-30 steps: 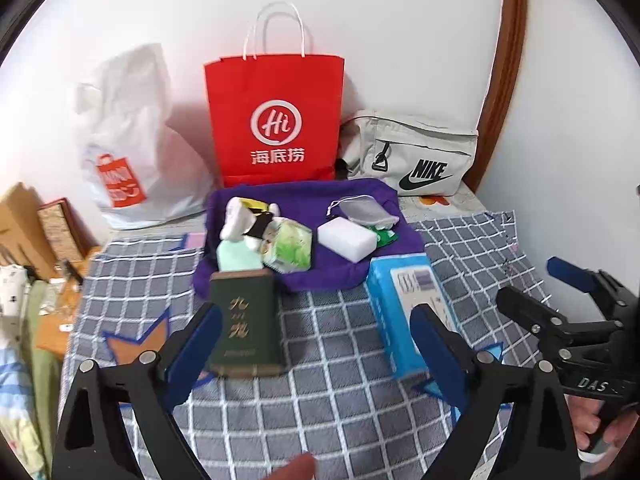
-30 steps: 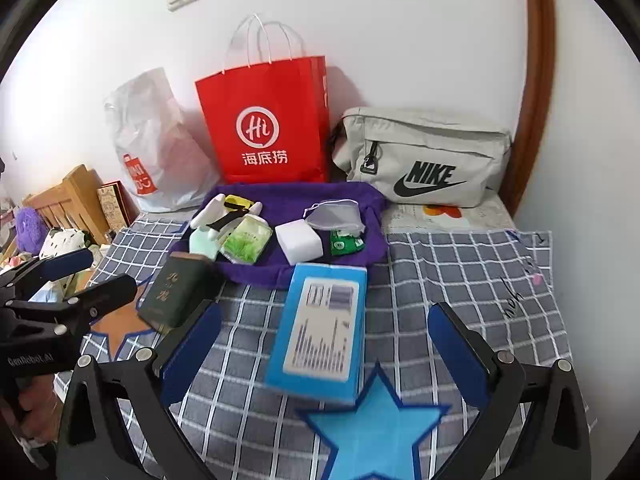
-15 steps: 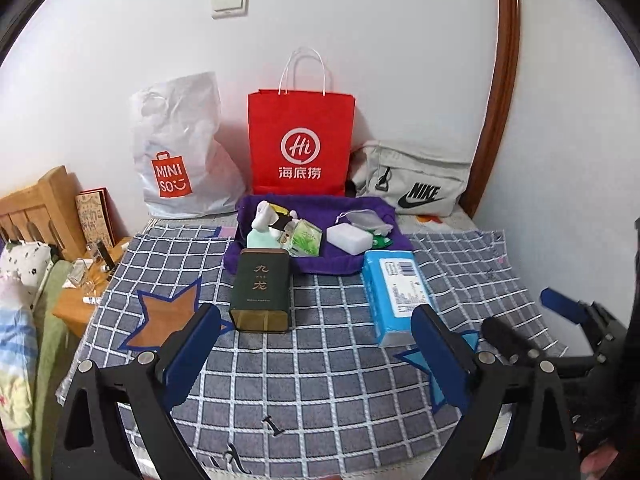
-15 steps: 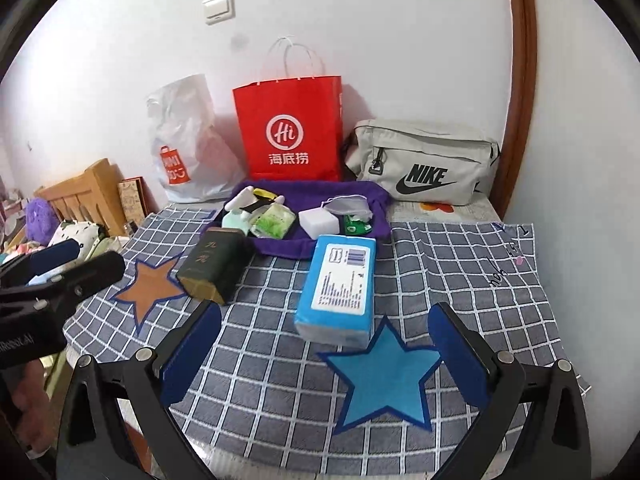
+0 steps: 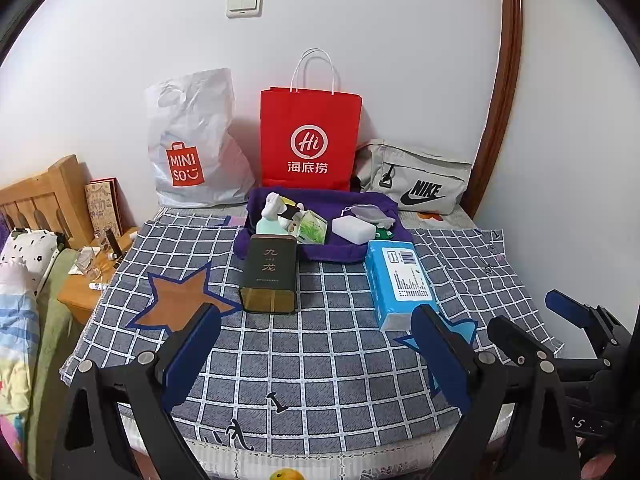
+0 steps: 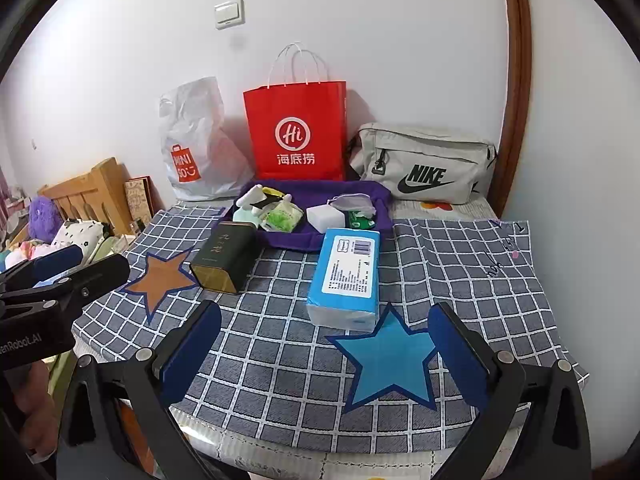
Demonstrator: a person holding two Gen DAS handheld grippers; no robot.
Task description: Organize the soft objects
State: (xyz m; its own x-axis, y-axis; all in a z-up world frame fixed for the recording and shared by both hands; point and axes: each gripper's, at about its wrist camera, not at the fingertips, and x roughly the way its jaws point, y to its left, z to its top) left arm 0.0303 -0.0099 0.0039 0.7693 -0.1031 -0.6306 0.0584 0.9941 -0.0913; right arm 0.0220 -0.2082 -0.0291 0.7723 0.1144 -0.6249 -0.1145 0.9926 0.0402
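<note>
A table covered by a grey checked cloth (image 5: 320,360) with white grid lines stands against the wall. Sewn or printed on the cloth are an orange star (image 5: 176,300) on the left and a blue star (image 6: 388,364) on the right. Lying directly on it are a dark green tin (image 5: 270,276) on its side, a blue tissue pack (image 6: 348,276) and, behind them, a purple cloth tray (image 6: 376,220) of small items, with bags along the wall
</note>
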